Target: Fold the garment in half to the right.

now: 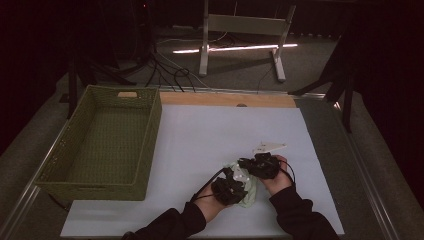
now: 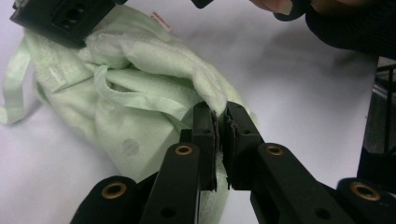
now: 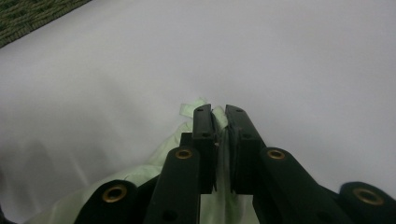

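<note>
Both your left claw (image 2: 220, 122) and right claw (image 3: 220, 116) pinch the crumpled pale-green cloth garment (image 2: 140, 93); folding remains undone, the woven green basket (image 1: 150, 145) waits far left.

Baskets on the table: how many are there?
1. The green woven basket sits on the table's left side, apart from the pale green cloth that both grippers pinch.

Pale green cloth (image 2: 140, 98); olive woven basket (image 1: 107, 140); black grippers.

White table (image 1: 210, 135): basket (image 1: 107, 142), green cloth (image 1: 248, 192).
</note>
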`<state>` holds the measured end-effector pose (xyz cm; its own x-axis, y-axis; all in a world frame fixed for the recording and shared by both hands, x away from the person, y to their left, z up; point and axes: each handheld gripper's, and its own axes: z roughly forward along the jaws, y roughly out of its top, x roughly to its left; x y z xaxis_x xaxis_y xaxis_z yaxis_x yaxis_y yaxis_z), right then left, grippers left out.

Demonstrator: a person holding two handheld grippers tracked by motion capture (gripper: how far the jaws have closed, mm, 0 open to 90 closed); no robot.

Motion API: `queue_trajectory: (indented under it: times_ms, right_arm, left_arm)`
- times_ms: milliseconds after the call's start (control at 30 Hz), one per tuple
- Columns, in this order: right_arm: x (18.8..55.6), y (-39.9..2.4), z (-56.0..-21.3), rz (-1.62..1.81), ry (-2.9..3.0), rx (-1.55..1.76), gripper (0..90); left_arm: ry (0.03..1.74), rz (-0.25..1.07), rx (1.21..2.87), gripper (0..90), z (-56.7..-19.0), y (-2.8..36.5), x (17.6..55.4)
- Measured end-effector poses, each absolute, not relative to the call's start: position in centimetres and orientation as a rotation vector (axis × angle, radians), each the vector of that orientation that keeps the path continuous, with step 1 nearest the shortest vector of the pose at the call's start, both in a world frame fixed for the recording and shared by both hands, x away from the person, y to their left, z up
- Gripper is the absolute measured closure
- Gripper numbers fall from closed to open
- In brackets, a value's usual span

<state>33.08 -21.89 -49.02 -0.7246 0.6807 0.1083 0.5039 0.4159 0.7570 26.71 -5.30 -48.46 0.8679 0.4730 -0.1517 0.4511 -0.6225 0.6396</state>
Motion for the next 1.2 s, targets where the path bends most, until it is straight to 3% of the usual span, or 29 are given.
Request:
queue_trajectory:
  times_ms: [167,467,733,1200]
  right_arm:
    - [32.9,-22.5,-49.3,1.213,2.44,1.075,79.9]
    - [32.8,-24.1,-49.3,1.216,2.388,1.153,48.7]
    - [32.3,-25.7,-49.0,1.154,2.316,1.198,44.6]
    - [30.8,-26.9,-46.3,1.209,2.229,1.206,44.2]
  left_arm:
    - [0.645,0.033,2.336,82.2,-48.6,-6.0,26.6]
    - [0.584,0.001,2.325,53.1,-48.4,-6.4,26.0]
    - [0.565,0.028,2.256,43.5,-46.5,-4.8,25.3]
    - [0.578,0.066,2.284,40.8,-47.4,-1.7,24.5]
